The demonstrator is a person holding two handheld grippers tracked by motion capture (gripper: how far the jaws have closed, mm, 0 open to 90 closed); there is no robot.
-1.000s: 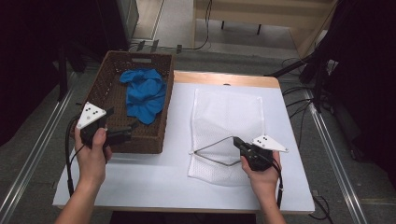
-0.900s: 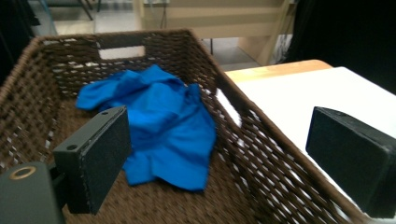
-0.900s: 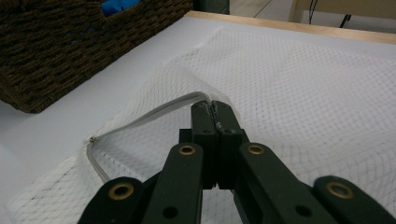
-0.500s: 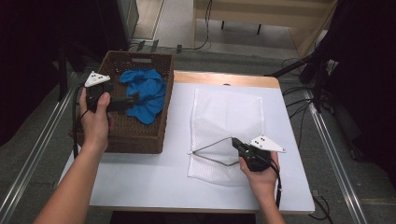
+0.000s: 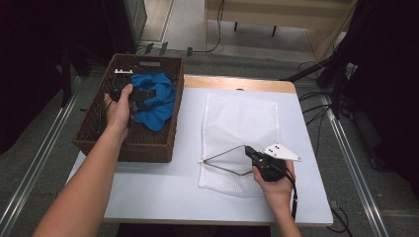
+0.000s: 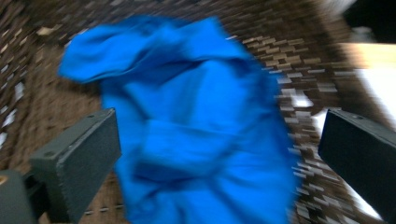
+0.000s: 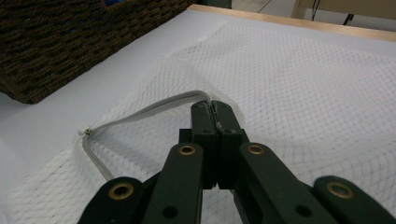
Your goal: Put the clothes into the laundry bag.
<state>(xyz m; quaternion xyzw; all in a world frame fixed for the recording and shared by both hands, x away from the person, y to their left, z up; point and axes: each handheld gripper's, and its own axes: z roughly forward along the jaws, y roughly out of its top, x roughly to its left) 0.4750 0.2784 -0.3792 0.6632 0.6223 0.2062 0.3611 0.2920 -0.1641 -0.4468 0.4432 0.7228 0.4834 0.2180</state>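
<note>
Table [image 5: 163, 197]: white top, pale wood strip along the far edge.
Floor [image 5: 47, 143]: grey, with metal rails [image 5: 29, 195] on both sides of the table.
Far end: light wooden furniture [image 5: 276, 15] on dark legs.
Cables [image 5: 316, 106]: black, trailing over the floor at right.
Sides: dark, unlit.

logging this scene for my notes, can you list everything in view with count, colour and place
basket: 1, dark brown wicker, left edge of the table
cloth: 1, blue, crumpled inside the basket
mesh bag: 1, white, flat on the table right of the basket, zipper edge lifted open
table: 1, white top with a wooden far edge
cables: several, black, on the floor right of the table
left gripper: 1, black, open just above the cloth
right gripper: 1, black, shut on the mesh bag's zipper edge
forearms: 2, entering from the bottom
</note>
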